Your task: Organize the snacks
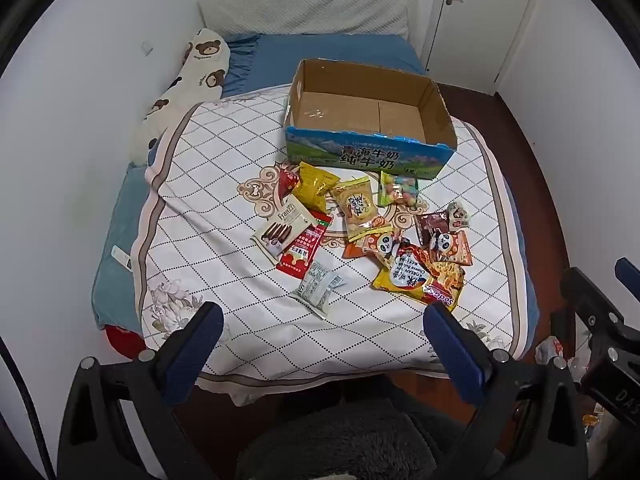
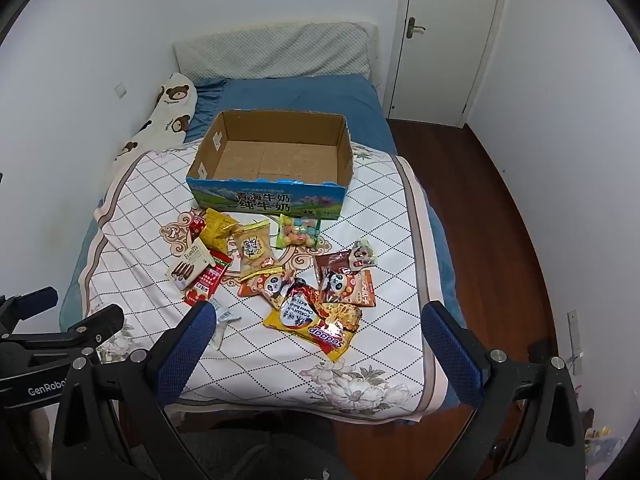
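Two grippers are held above the near end of a bed, and neither has hold of anything. The left gripper (image 1: 322, 330) is seen with its blue-padded fingers (image 1: 198, 344) spread wide, nothing between them but the bedcover below. The right gripper (image 2: 316, 332) is likewise spread wide and empty, its fingers (image 2: 448, 352) framing the nearest packets from above without touching them.

Just beyond the fingers, a white quilted cover (image 1: 224, 200) with a diamond pattern is spread over the bed, and the snacks are scattered across its middle. Nearest lie a pale silver-white packet (image 1: 318, 284) and a yellow noodle packet (image 1: 420, 280) marked "sedaap". Behind these are found a red sachet (image 1: 306, 246) partly under a white wafer-stick packet (image 1: 282, 230), two orange panda packets (image 1: 378, 244) (image 1: 450, 248), and a brown packet (image 1: 434, 222). Further back, a clear biscuit packet (image 1: 356, 208), a yellow bag (image 1: 314, 190) and a green bag of coloured sweets (image 1: 398, 192) are laid close to the box.

Behind the snacks an open cardboard box (image 1: 368, 158) with a blue printed front stands on the cover, its inside bare. Beyond it a blue sheet (image 2: 320, 96), a bear-print pillow (image 1: 192, 76) against the left wall and a white headboard cushion (image 2: 276, 52) are seen, with a white door (image 2: 440, 40) at the far right.
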Demonstrator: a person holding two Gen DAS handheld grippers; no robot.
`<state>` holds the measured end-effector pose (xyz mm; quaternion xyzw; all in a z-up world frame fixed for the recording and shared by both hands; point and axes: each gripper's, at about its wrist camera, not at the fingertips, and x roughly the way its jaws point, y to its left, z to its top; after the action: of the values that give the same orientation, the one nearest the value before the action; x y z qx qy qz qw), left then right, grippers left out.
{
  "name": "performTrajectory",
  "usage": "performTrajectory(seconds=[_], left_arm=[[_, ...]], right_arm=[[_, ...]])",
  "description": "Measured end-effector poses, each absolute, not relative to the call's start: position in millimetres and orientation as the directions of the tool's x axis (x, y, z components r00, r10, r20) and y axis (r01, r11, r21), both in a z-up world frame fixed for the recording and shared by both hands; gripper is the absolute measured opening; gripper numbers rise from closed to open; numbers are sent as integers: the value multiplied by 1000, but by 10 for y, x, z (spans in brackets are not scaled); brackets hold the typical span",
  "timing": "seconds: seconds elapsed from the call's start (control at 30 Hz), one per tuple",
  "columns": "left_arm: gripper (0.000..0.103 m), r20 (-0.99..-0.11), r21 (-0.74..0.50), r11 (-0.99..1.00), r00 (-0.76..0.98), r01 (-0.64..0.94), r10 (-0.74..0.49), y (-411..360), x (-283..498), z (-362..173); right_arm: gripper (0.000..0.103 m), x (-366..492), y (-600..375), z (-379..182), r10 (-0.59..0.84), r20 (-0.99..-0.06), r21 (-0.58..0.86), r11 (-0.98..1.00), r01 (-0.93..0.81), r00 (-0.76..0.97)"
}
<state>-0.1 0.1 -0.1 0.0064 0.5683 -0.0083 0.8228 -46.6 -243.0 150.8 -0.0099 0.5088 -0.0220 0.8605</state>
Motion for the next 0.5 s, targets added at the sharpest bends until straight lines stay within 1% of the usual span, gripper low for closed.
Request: performTrajectory(seconds=[0.5], left_arm=[[102,-934,13,1000,356,29,2,22,-139,-9]], right_arm=[[103,-643,-2417,1492,-52,-881,-37,998,42,469]])
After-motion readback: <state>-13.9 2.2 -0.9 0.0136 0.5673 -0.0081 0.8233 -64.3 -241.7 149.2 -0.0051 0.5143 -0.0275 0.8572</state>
